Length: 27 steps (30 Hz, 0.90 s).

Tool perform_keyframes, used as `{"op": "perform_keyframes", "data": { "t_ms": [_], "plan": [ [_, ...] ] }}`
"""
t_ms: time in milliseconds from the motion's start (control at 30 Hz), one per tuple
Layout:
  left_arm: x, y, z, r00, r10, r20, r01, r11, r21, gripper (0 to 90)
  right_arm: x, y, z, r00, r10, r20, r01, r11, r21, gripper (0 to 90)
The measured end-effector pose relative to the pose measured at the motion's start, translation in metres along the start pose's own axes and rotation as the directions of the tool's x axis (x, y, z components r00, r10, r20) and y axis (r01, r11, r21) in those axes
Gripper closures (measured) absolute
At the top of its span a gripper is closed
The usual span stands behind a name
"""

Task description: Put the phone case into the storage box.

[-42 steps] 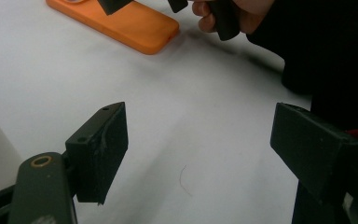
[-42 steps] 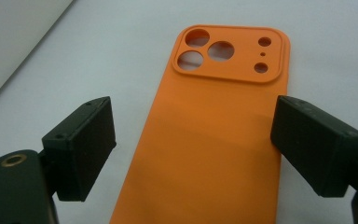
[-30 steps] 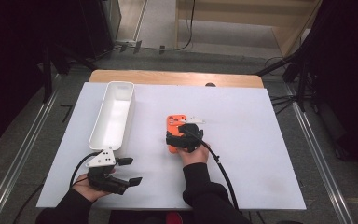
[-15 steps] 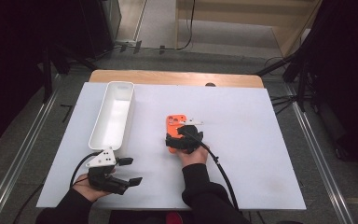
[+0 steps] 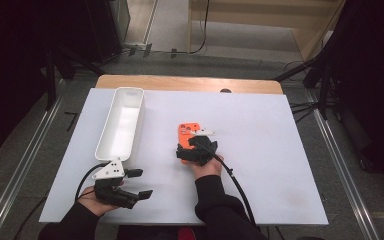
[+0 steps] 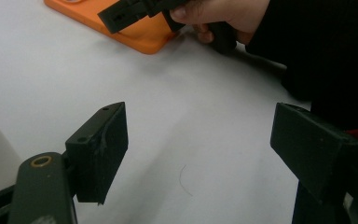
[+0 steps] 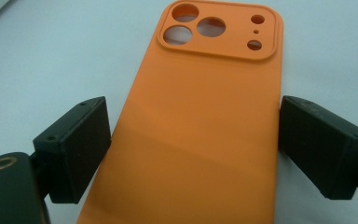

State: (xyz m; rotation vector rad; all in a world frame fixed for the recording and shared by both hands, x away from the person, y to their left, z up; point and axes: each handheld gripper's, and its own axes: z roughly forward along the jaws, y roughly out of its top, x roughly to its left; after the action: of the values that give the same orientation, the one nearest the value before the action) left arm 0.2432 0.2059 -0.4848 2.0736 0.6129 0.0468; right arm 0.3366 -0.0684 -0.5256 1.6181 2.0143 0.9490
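**A:** High view first: the orange phone case [image 5: 186,133] lies flat near the middle of the white worktop [image 5: 260,150], camera end toward 12 o'clock. The right tongs [image 5: 189,148] sit at its 6 o'clock end. My guess is they come in from the short end because the case is long and thin, so pinching across its width is the easy grab. The white tray [image 5: 121,122] is off at about 9 o'clock from the case, well apart and empty.

**B:** And the left tongs [image 5: 139,183]?

**A:** Parked near the front edge at roughly 7 o'clock from the case, pointing toward 3 o'clock. Looks like they're just waiting out of the way.

**B:** Left gripper view?

**A:** Both pads wide apart with bare worktop between them, nothing held. Case corner [image 6: 140,32] and the right hand [image 6: 223,11] up at 12 o'clock.

**B:** Right gripper view?

**A:** The case [image 7: 205,126] lies back-up, lens cutouts at 12 o'clock. The pads flank its long sides at 9 and 3 o'clock. There's a sliver of a gap on each side, so I'd call them open around it, lined up to squeeze but not gripping yet.
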Motion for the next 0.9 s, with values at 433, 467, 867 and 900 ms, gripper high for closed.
{"op": "perform_keyframes", "data": {
  "t_ms": [433, 467, 867, 900],
  "plan": [
    [-0.0004, 0.0000, 0.0008, 1.0000, -0.003, 0.000, 0.003, 1.0000, 0.004, 19.1, 0.0022, 0.0000, 0.0005, 0.9999, -0.010, 0.012, 0.010, 1.000, 0.005, 8.9],
    [-0.0004, 0.0000, 0.0008, 1.0000, -0.003, 0.000, 0.003, 1.0000, 0.004, 19.1, 0.0027, 0.0000, 0.0008, 0.9997, -0.018, 0.017, 0.018, 1.000, 0.006, 8.6],
    [-0.0004, 0.0000, 0.0014, 1.0000, -0.004, 0.002, 0.004, 1.0000, 0.004, 19.1, 0.0090, 0.0005, 0.0034, 0.9964, -0.062, 0.058, 0.060, 0.998, 0.031, 8.1],
    [-0.0003, -0.0001, 0.0016, 1.0000, -0.006, 0.002, 0.006, 1.0000, 0.003, 19.1, 0.0090, 0.0006, 0.0034, 0.9967, -0.057, 0.058, 0.056, 0.998, 0.029, 8.2]
  ]
}}
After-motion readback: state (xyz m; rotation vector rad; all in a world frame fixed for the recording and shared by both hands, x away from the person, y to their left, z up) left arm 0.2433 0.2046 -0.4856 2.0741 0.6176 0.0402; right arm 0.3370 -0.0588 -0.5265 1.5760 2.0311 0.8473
